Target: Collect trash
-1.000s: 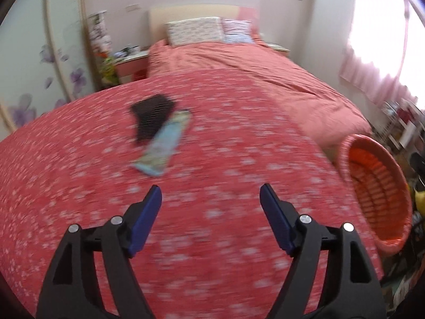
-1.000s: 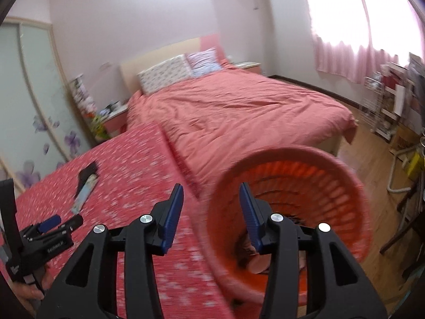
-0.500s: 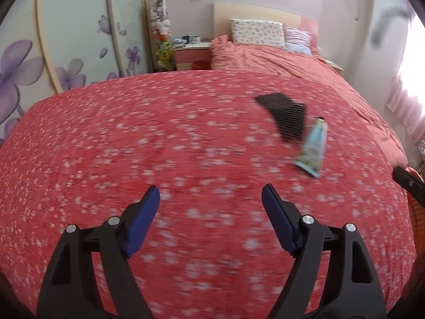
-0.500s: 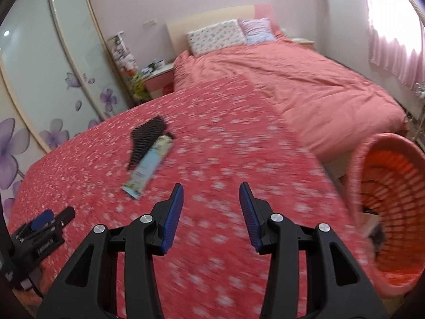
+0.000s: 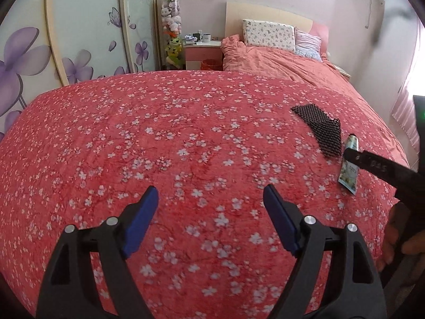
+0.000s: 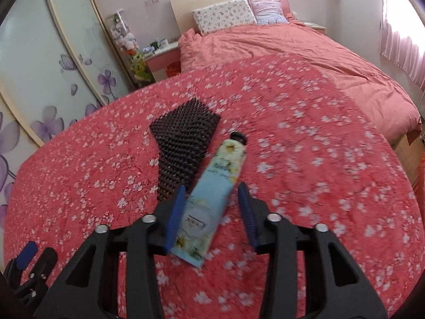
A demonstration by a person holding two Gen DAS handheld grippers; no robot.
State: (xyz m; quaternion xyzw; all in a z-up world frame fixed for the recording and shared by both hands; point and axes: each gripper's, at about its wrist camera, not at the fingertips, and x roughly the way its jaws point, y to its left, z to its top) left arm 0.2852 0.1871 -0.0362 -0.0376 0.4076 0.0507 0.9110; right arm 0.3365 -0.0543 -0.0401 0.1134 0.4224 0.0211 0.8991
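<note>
A light blue flowered tube [image 6: 212, 196] with a black cap lies on the red flowered bedspread [image 6: 305, 159]. A black mesh piece [image 6: 183, 143] lies beside it on the left, touching it. My right gripper [image 6: 212, 196] is open, its blue pads on either side of the tube's lower half, apart from it. In the left wrist view the tube [image 5: 349, 171] and mesh [image 5: 321, 129] lie far right, with the right gripper's finger over the tube. My left gripper [image 5: 211, 207] is open and empty over bare bedspread.
A second bed with a plain pink cover [image 6: 292, 45] and pillows stands behind. A nightstand [image 5: 203, 50] and a wardrobe with purple flowers [image 5: 66, 40] are at the back left. The left gripper [image 6: 24, 263] shows at the right wrist view's lower left.
My right gripper has swung from the orange basket over the bedspread to the tube, which now lies between its pads. My left gripper has turned left, so tube and mesh shifted right.
</note>
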